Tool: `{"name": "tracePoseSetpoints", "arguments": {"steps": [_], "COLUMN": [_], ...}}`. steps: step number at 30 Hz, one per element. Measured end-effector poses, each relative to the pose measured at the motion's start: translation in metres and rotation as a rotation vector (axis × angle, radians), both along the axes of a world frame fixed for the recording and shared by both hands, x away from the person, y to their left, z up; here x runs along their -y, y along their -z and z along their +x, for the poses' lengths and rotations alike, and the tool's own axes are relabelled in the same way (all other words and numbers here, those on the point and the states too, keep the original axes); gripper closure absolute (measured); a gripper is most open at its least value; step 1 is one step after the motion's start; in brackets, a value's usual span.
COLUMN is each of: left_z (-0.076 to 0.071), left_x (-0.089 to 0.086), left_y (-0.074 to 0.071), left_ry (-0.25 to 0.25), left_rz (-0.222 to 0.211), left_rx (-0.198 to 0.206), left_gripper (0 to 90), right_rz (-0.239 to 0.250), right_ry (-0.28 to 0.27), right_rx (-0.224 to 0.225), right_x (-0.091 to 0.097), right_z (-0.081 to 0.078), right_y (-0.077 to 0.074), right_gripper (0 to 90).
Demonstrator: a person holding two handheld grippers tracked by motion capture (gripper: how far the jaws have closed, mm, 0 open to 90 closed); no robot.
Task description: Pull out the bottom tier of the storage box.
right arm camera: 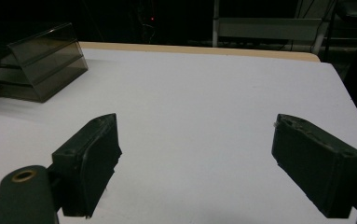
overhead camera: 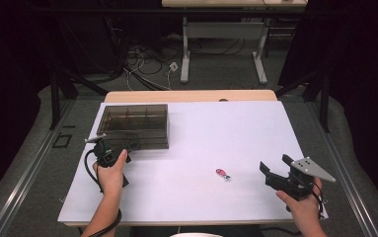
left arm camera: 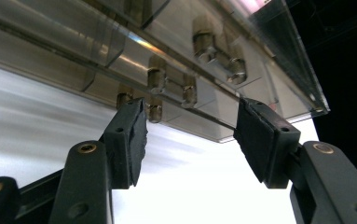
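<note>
Now, step in hand: you look to be bringing your left tool (left arm camera: 190,140) up to the near front edge of the smoked clear compartment box (overhead camera: 134,126), probably to grip its lip or lid.
Left tool: jaws partly apart with nothing pressed between the pads; the box's front edge runs just beyond the tips, close to both.
Box: sits at the far left of the white surface (overhead camera: 236,128), near its far-left corner; small metal bolts (left arm camera: 156,79) lie in the front compartments.
How to do it well: keep both pads level with the thin front lip and square to it before you close; a skewed bite could slide off smooth plastic or drag the box along the surface.
Right tool (overhead camera: 275,175): wide apart and holding nothing, hovering near the right end of the near edge.
Other things: a small red and white item (overhead camera: 222,173) lies near mid-surface toward the near edge, well apart from the box.
Obstruction: nothing stands between your left tool and the box.
</note>
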State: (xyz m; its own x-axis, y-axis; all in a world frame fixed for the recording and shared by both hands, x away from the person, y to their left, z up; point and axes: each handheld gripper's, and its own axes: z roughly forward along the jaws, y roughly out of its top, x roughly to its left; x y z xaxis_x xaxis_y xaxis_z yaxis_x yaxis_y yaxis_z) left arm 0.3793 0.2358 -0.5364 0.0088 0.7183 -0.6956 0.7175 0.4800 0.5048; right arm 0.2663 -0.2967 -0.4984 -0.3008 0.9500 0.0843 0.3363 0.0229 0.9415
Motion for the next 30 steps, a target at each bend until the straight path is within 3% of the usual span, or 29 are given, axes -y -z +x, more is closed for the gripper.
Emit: {"name": "tracePoseSetpoints", "arguments": {"steps": [11,22,30], "left_z": [0.003,0.008,0.011], "left_x": [0.006,0.010,0.013], "left_y": [0.007,0.014,0.017], "left_ry": [0.016,0.024,0.031], "left_rz": [0.016,-0.011,-0.007], "left_rx": [-0.040,-0.070,-0.082], "left_gripper": [44.1,45.9,47.3], "right_rz": [0.002,0.007,0.008], "right_ry": [-0.001,0.007,0.008], "right_rx": [-0.001,0.000,0.000], "right_x": [0.000,0.002,0.003], "right_z": [0.000,0.000,-0.001], "right_y": [0.000,0.000,-0.001], "right_gripper": [14.5,14.5,14.5]}}
